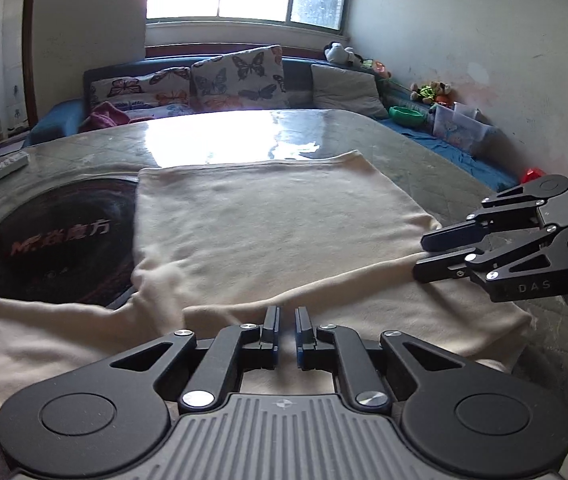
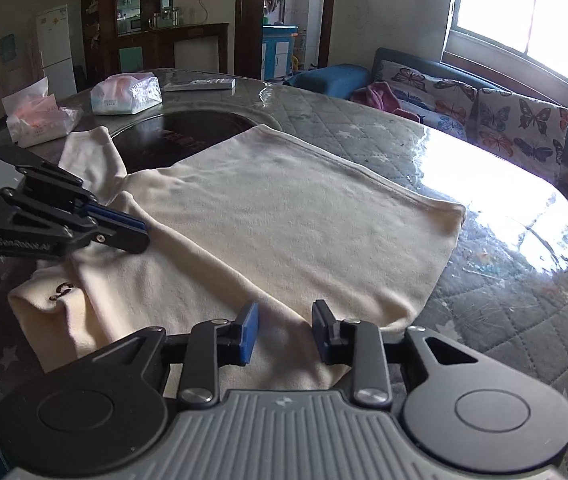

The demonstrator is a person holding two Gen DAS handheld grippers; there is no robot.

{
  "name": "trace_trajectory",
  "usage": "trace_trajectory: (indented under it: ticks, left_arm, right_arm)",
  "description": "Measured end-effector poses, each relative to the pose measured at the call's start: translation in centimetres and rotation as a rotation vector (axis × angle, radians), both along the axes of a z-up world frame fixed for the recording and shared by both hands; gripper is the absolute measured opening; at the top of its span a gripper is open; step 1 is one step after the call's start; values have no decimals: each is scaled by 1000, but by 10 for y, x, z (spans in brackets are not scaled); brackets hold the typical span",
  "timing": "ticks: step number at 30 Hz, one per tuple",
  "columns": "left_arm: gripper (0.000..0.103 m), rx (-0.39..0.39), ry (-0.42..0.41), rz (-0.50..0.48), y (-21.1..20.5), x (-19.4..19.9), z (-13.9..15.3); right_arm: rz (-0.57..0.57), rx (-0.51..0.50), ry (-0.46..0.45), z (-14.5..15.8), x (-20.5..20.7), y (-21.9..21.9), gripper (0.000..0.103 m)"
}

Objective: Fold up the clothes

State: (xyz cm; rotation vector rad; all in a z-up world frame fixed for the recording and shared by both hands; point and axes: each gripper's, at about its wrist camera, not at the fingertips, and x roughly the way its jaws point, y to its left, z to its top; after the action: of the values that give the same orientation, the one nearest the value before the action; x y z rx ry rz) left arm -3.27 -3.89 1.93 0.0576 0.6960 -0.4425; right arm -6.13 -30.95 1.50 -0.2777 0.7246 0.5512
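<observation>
A cream garment (image 1: 267, 232) lies partly folded on the table, its near part doubled over along a diagonal fold; it also shows in the right wrist view (image 2: 284, 220). My left gripper (image 1: 287, 322) sits low over the garment's near fold, its jaws a narrow gap apart with no cloth visibly between them. In the right wrist view it (image 2: 141, 236) rests at the garment's left side. My right gripper (image 2: 284, 330) is open over the garment's near edge, nothing between its pads. In the left wrist view it (image 1: 424, 256) is at the garment's right edge.
A glass-covered quilted table (image 2: 504, 280) has a dark round inset (image 1: 51, 240). Tissue packs (image 2: 125, 94) and a remote (image 2: 199, 85) lie at its far side. A sofa with butterfly cushions (image 1: 239, 76) stands beyond the table, under a window.
</observation>
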Motion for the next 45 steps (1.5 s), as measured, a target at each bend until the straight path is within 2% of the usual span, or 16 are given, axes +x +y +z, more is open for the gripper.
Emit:
trace_trajectory:
  ticks: [7,15,18,19,20,21,27,35,40,45]
  left_arm:
    - [10,19,-29,13,21,-27,4]
    - [13,21,-42,18,27,-47,4]
    - [17,5,-35,50,38,-48,8]
    - [23,6,-37,67,42,-48,10]
    - [29,6,-38,95,49,-47,12]
    - [30,5,-39,127,56,-46,13]
    - [34,-9,-23,374,111,-27,17]
    - [38,-6,-13,658,175,-4,13]
    - [38,-26,-8,744,195,12,8]
    - [38,-37,4,791,202,24,3]
  right_arm:
    - [19,4,-14,1,-11,8,40]
    - [110,54,-2,7,-30,36,40]
    - [151,38,16,2,-37,49,40]
    - [162,24,8,1,-39,53,40]
    - [173,13,0,2,-41,56,40]
    - [179,9,-8,4,-41,59,40]
    - [201,40,-17,13,-29,78,40]
    - [305,50,17,7,-21,118,40]
    - [338,17,38,-6,-23,132,40]
    - [309,35,14,6,-26,122,39]
